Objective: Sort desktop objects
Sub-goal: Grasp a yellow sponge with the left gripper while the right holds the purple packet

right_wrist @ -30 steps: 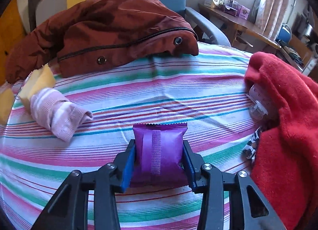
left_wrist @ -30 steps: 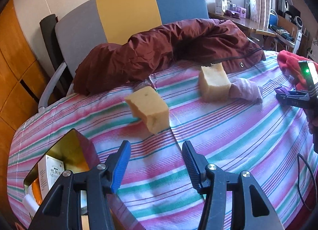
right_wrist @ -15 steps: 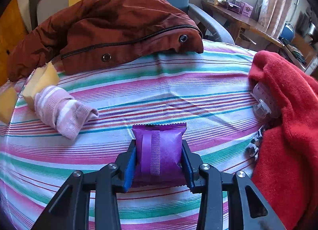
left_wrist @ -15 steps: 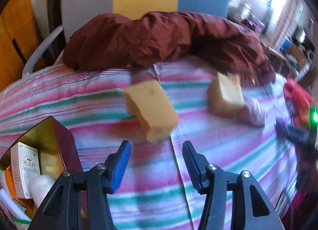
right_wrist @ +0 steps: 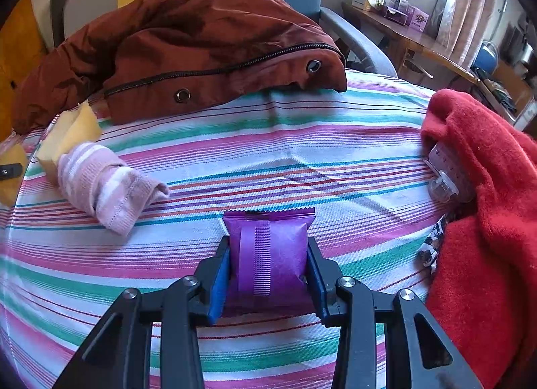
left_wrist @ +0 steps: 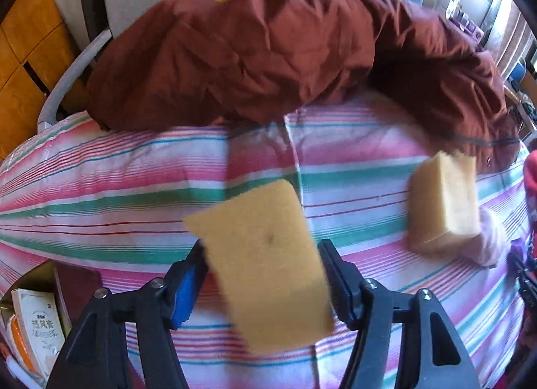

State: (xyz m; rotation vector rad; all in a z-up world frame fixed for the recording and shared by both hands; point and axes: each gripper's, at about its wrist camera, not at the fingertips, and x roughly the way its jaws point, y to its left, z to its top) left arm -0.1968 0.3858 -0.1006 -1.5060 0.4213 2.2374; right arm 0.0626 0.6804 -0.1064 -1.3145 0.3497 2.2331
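A yellow sponge block (left_wrist: 265,261) lies on the striped cloth between the fingers of my left gripper (left_wrist: 261,274), whose jaws stand open on either side of it. A second yellow sponge (left_wrist: 443,202) lies to the right beside a rolled pink sock (left_wrist: 488,243); both show in the right wrist view, sponge (right_wrist: 68,135) and sock (right_wrist: 107,187). My right gripper (right_wrist: 268,264) is shut on a purple packet (right_wrist: 268,261), held just above the cloth.
A maroon jacket (left_wrist: 285,53) lies across the back of the table, also in the right wrist view (right_wrist: 188,53). A gold box (left_wrist: 37,315) with cartons sits at the lower left. A red towel (right_wrist: 483,204) covers a clear plastic container (right_wrist: 446,170) at the right.
My left gripper moved forward and now straddles the near yellow sponge. My right gripper kept its hold on the purple packet and barely moved.
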